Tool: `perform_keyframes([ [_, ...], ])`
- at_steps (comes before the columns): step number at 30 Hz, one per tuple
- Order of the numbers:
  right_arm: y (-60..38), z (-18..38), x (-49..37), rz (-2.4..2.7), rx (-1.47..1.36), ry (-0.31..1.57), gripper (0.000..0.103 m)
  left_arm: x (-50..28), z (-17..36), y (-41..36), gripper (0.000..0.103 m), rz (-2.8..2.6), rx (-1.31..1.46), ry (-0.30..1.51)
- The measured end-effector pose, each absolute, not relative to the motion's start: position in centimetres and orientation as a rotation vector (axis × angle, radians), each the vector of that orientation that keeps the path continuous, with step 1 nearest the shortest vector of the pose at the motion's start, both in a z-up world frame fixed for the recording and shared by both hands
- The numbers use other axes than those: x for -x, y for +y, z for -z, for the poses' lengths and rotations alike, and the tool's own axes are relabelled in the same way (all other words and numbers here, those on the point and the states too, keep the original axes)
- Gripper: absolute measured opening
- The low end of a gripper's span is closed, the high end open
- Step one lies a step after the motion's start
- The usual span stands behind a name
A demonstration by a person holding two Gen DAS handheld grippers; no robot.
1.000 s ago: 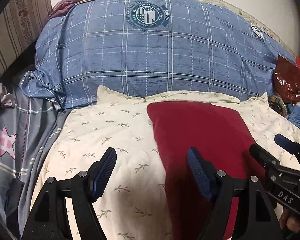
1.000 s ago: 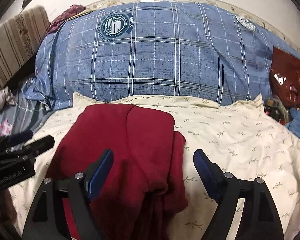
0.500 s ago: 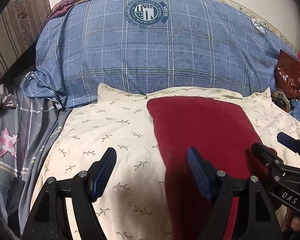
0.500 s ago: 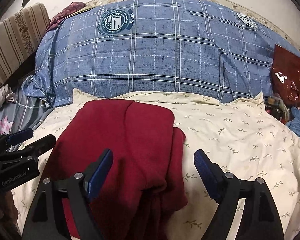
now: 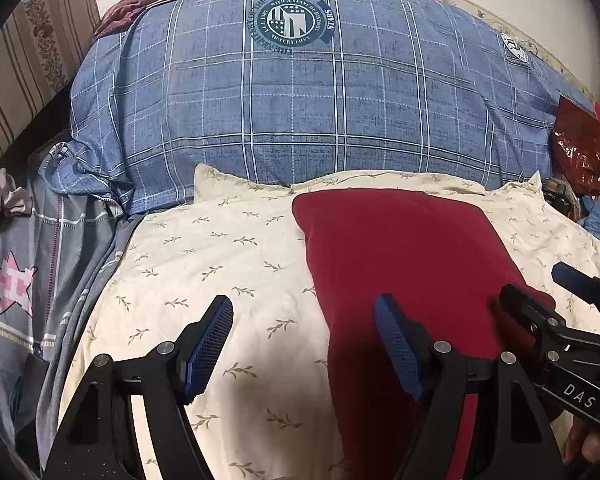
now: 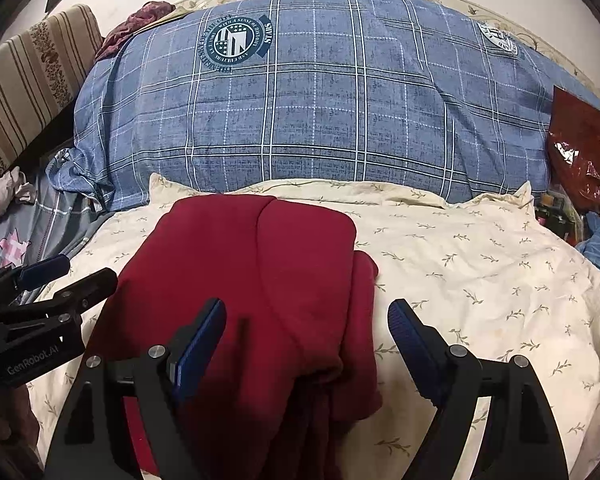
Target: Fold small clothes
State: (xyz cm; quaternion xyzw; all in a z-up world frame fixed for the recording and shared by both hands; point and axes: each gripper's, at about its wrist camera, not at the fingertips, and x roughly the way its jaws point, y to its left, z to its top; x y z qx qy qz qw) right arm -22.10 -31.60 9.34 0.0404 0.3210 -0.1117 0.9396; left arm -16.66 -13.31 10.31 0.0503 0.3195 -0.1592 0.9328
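Quick read on where you're at: the dark red knit garment point(image 6: 260, 300) is lying on the cream leaf-print quilt point(image 5: 204, 272) on the bed, already doubled over w/ a clean far edge and a seam line running down its top layer. Compared w/ a sec ago, both views have crept a bit closer and lower toward it, and the cloth itself hasn't shifted at all, so imo you're lining up for the next fold, not mid-grab.

Your left gripper point(image 5: 304, 344) has its jaws wide apart w/ nothing between them; the garment's left edge runs down between them, passing just inside the right-hand jaw, bare quilt under the other. Your right gripper point(image 6: 306, 340) is spread apart too, empty, and the garment's right side w/ that loose bunched flap sits between its jaws, nearer the left-hand one.

Past both pairs of jaws is the big blue plaid pillow w/ round crest point(image 5: 300, 92), well clear of the work.

The bunched flap on the right looks like the thing to sort first, prob before any further fold, or the stack ends up lumpy. It's soft knit, so expect it to sag when lifted.
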Motion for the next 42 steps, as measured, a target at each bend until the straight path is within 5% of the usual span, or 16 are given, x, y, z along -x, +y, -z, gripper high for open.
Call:
perform_keyframes([
  [42,-31.35,-8.56,21.75,0.213,-0.092,0.688,0.085,16.58,-10.03,-13.46,0.073,0.326,-0.11,0.658],
])
